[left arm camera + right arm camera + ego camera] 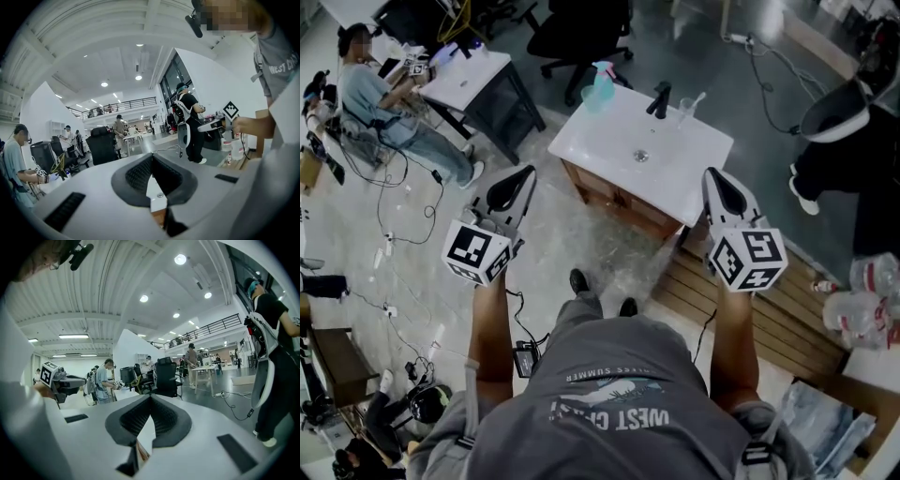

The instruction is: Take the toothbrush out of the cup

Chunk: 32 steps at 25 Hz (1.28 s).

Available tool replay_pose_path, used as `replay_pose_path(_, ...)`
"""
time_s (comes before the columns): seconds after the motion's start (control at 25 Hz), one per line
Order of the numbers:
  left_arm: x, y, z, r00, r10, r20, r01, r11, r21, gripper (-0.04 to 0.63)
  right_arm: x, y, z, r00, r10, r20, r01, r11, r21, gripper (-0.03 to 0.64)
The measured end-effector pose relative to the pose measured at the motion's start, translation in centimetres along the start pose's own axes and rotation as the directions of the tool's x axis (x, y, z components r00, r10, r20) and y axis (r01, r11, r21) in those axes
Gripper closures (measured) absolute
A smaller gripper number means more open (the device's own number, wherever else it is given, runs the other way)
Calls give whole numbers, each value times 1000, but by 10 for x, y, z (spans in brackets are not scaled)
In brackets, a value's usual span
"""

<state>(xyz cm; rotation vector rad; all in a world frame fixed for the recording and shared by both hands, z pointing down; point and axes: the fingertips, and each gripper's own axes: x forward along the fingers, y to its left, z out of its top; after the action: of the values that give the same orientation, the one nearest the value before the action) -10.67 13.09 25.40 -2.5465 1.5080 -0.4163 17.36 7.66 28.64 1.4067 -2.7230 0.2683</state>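
Both my left gripper (526, 174) and right gripper (713, 175) are pressed together and empty, and the toothbrush (694, 100) stands in its cup (685, 116) well ahead of them, so if I arrive without opening I may topple the cup.

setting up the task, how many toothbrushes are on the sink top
1. The toothbrush stands in the clear cup at the far side of the sink top, right of the black tap. Others may be too small to see.

Basin top (605, 141): we see smooth, glossy white.
Cabinet (619, 200): we see brown wood.
Cup (685, 114): clear, glassy.
Tap (660, 99): matt black.
Decking (773, 314): slatted wood.
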Motion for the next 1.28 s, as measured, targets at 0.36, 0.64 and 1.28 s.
replay_pose_path(0.36, 59, 17, -3, 994, -103, 46, 103, 995, -8, 595, 8, -20, -3, 995, -99, -28, 99, 995, -8, 606)
replay_pose_path(0.64, 110, 47, -1, 976, -195, 93, 197, 980, -8, 595, 32, -28, 7, 981, -190, -38, 189, 982, -19, 606)
replay_pose_path(1.28, 185, 140, -23, 941, -313, 128, 317, 948, -18, 595, 114, -22, 18, 942, -331, -53, 331, 943, -9, 606)
